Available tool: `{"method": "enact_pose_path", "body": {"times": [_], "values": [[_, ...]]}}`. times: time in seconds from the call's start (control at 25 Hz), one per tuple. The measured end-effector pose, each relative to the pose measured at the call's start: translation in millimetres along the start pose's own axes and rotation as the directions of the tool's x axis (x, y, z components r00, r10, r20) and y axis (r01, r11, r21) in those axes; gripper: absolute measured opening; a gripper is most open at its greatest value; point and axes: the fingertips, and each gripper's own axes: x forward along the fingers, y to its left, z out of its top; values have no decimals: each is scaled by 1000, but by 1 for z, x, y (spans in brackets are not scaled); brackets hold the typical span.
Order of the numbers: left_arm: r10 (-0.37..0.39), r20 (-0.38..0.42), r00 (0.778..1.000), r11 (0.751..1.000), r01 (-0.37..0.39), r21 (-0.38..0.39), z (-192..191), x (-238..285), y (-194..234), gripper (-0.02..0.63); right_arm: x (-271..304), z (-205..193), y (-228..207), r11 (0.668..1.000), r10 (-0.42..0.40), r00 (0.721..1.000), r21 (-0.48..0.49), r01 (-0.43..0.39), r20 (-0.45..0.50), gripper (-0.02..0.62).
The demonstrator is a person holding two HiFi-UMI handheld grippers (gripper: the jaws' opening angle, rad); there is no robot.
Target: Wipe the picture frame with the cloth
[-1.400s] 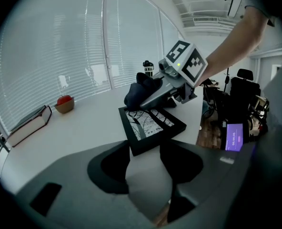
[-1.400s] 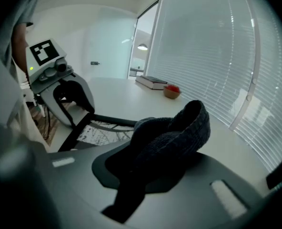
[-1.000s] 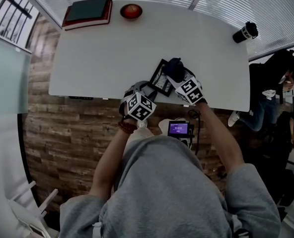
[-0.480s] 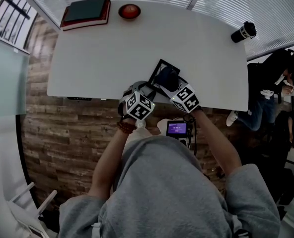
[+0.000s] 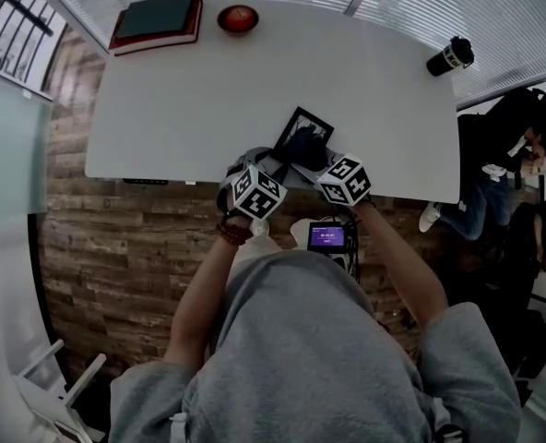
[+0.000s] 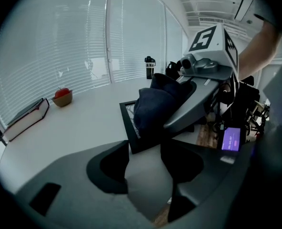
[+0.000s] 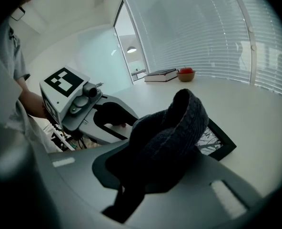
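Dark blue knitted cloth sat bunched up in the right gripper, and its jaws were squeezed tight on it. One second before, the cloth had covered the 2 o'clock side of the black picture frame. Now it had slid down to the frame's 6 o'clock part, closer to the person, and the right gripper had pulled back with it. The frame's 12 o'clock corner showed bare again. I think that meant one rub across the glass was nearly done. The wiping looked to be going on, not finished.

The frame lay on the white table, right at the table's 6 o'clock edge. The left gripper had hardly moved. Its jaws seemed to pinch the frame's near edge, most likely to stop it sliding.

The head view showed the whole table. A dark green book lay at 11 o'clock, a red apple in a little bowl at 12 o'clock, and a black bottle at 2 o'clock. But that view hid both sets of jaws under the marker cubes.

Only the right gripper view showed the picture under the glass, which looked like thin tree branches. Only the left gripper view showed the cloth pressing down on the frame from the side. It also showed the small purple screen glowing at 3 o'clock.
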Motion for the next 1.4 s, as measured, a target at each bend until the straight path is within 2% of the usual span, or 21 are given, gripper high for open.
{"method": "enact_pose_path", "body": {"times": [0.2,0.32,0.44,0.52,0.64,0.76,0.88,1.04,1.12,1.28,1.4], "values": [[6,0,1000,1000,-6,7,-1,2,0,213,0,-2,20,998,41,999,-54,-39,24,48],[8,3,1000,1000,-8,11,-1,3,0,213,-1,-3,23,997,61,998,-43,-59,34,49],[11,6,1000,1000,-11,15,-1,2,0,213,-12,14,21,996,82,994,-45,-78,79,54],[10,9,1000,1000,-10,21,0,1,-2,212,-26,33,4,999,33,991,-28,-29,128,55],[9,11,1000,1000,-9,22,0,1,-1,212,-41,56,-42,993,-113,981,-24,119,160,57],[10,11,1000,1000,-10,22,1,0,0,212,-45,69,-84,963,-253,956,-60,264,149,57],[14,10,1000,1000,-14,22,0,0,1,213,-38,73,-110,929,-346,931,-98,357,116,60],[12,8,1000,1000,-12,19,-1,0,0,213,-13,60,-117,915,-375,926,-147,376,33,64],[12,9,1000,1000,-12,19,0,0,-1,213,-5,52,-118,914,-385,923,-140,381,4,64],[12,11,1000,1000,-12,21,1,0,0,213,2,49,-120,915,-398,917,-74,397,9,63],[15,11,1000,1000,-15,21,1,0,0,213,4,47,-114,913,-395,918,-107,394,3,61]]}}
